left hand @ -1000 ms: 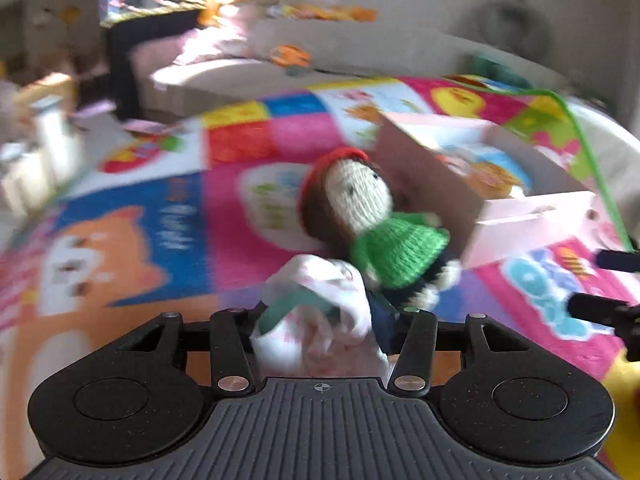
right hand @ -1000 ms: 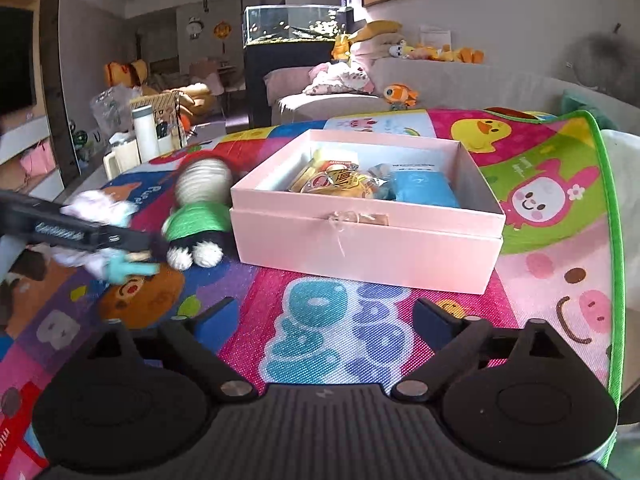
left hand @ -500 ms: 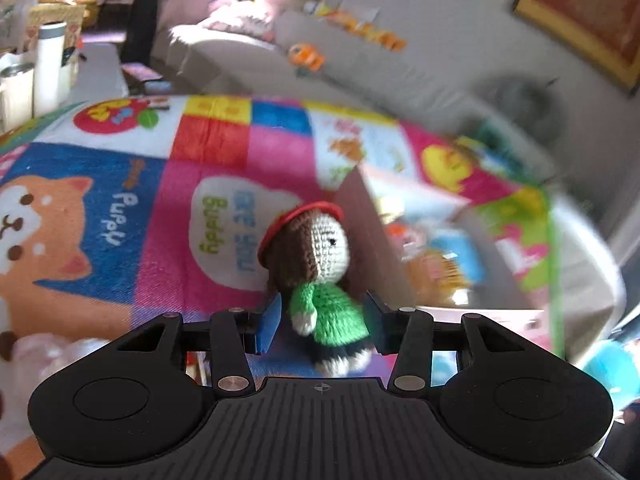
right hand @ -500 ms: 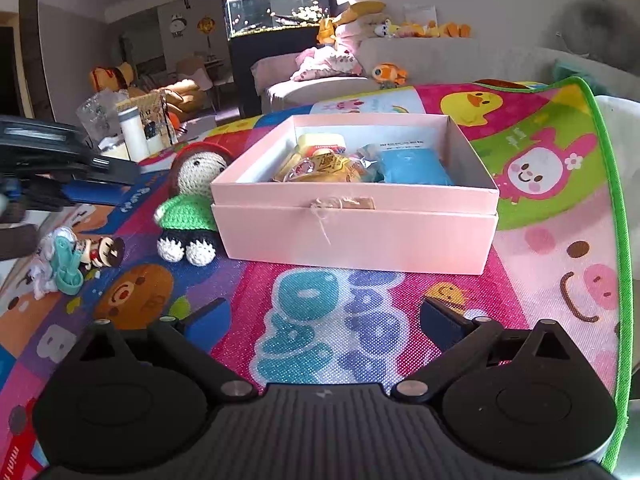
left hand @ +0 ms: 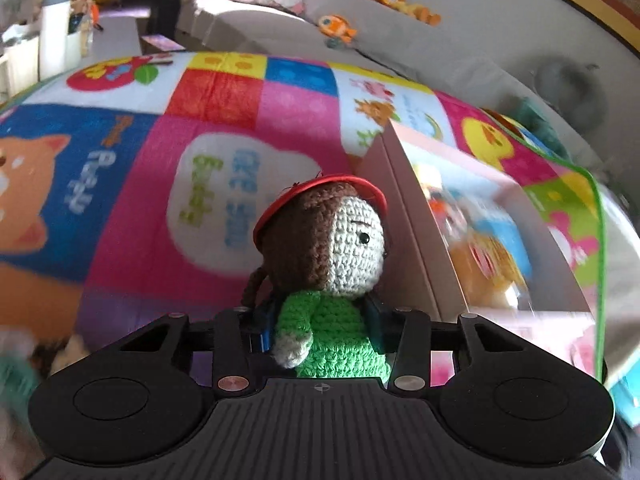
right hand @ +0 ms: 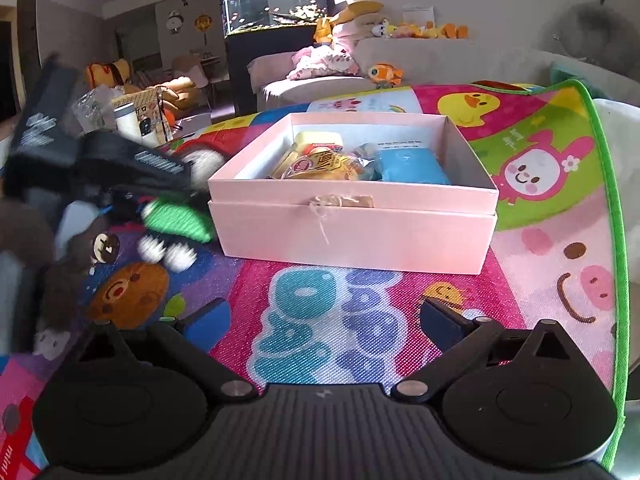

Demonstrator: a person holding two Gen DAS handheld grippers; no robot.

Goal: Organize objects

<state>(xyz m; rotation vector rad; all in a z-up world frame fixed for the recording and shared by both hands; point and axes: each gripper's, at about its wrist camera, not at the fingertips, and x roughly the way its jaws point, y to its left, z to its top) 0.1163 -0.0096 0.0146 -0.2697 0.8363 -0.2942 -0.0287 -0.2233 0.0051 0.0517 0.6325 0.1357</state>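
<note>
A bright play mat [right hand: 360,320] is spread under everything. At twelve o'clock in the right wrist view an open pink box [right hand: 352,216] is seen with packets inside. At nine o'clock of it a crocheted doll [left hand: 332,264] is gripped at its green body by the left gripper [left hand: 320,328], whose fingers have just been closing. The right gripper [right hand: 324,320] is held wide open over bare mat.

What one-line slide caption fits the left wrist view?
Left gripper closing around a crocheted doll beside the pink box.
</note>
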